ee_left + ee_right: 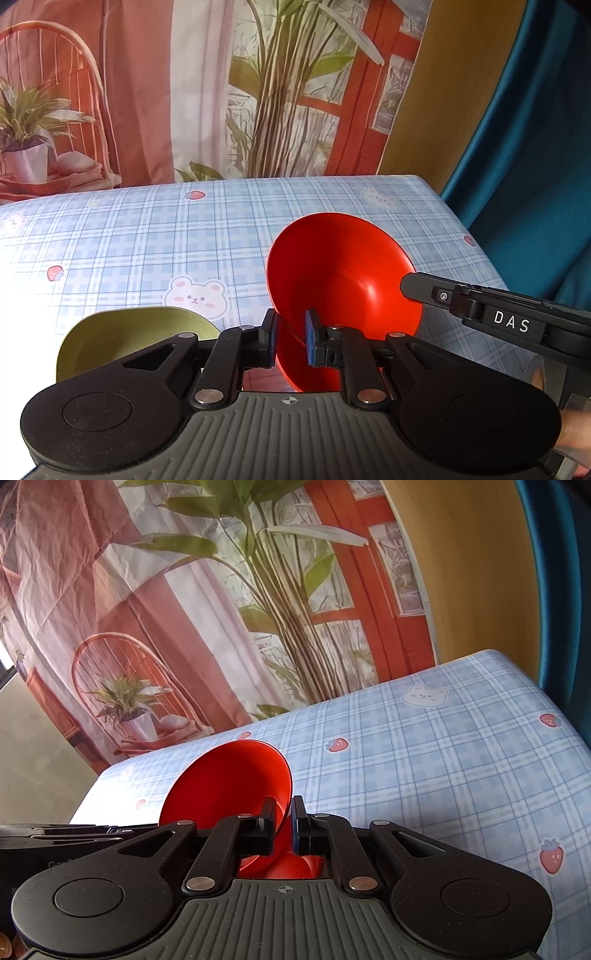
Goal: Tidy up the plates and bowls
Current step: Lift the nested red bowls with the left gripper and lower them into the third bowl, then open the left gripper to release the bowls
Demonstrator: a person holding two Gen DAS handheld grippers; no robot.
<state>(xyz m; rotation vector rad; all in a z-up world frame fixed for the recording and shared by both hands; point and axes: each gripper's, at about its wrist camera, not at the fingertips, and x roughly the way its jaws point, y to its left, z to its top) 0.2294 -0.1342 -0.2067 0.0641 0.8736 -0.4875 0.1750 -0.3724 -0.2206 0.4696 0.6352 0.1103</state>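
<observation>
A red bowl [343, 273] is held tilted above the table, its inside facing the left wrist camera. My left gripper [291, 339] is shut on its near rim. My right gripper [282, 823] is shut on the rim of the red bowl [229, 786] from the other side; its finger shows in the left wrist view [421, 288] at the bowl's right edge. A green bowl [122, 343] sits low at the left, partly hidden behind my left gripper.
The table [147, 236] has a blue checked cloth with bears and strawberries. A printed backdrop [221, 92] hangs behind it. A blue curtain [524, 147] hangs past the table's right edge.
</observation>
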